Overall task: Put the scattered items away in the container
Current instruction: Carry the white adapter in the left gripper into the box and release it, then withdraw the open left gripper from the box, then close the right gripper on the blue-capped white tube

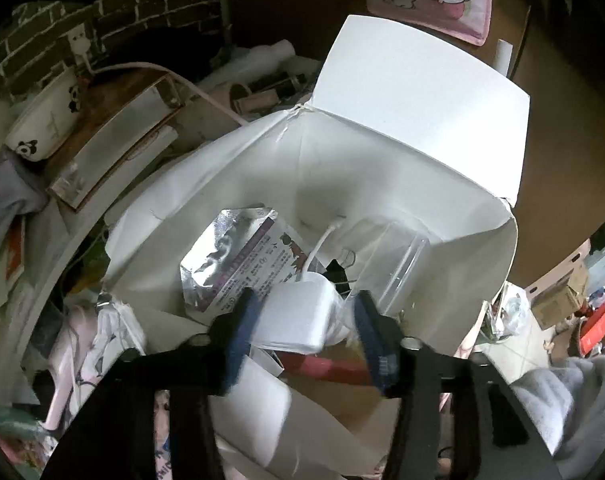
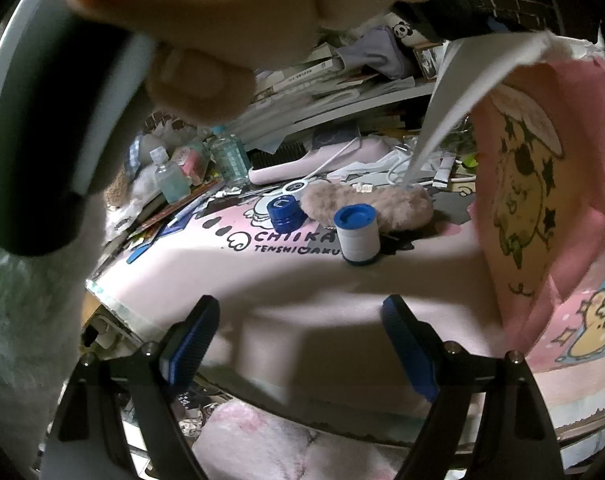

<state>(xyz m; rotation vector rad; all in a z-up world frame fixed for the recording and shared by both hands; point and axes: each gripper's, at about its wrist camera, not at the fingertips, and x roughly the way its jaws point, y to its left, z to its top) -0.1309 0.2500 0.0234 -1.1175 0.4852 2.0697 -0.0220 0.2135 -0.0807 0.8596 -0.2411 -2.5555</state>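
The left wrist view looks steeply down, close, into the open white cardboard box [image 1: 382, 168]; the right wrist view faces low across the pink printed table mat [image 2: 302, 280], the box's pink side near its right edge

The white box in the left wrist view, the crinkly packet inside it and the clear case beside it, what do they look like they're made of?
The white box looks like matte paperboard: creased flaps, torn corners. The silvery crinkled packet appears to be foil or metallised plastic, given its shiny wrinkles and printed label. The clear rectangular case seems rigid transparent plastic, with glossy edges; glass can't be ruled out.
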